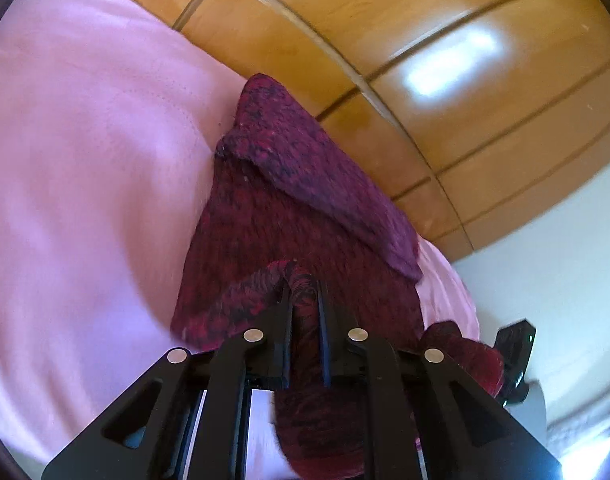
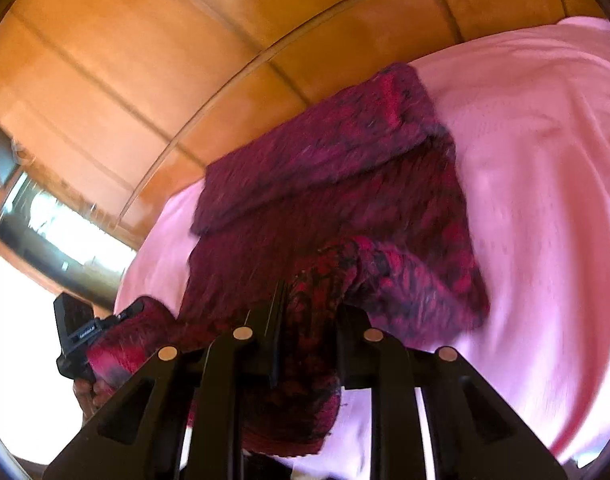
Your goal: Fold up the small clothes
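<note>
Two grippers each pinch the near edge of one dark red knitted garment (image 1: 289, 208): the left gripper (image 1: 305, 292) and the right gripper (image 2: 311, 300) both have fabric bunched between closed fingers. Its far part lies folded over on a pink bedsheet (image 1: 85, 160), beside wooden wardrobe panels (image 1: 445, 80).

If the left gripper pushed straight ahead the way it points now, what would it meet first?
The left gripper is already shut on the maroon knit garment. Straight ahead lies more of that garment, its folded-over flap first, then probably the pink sheet; depth is unclear.
</note>
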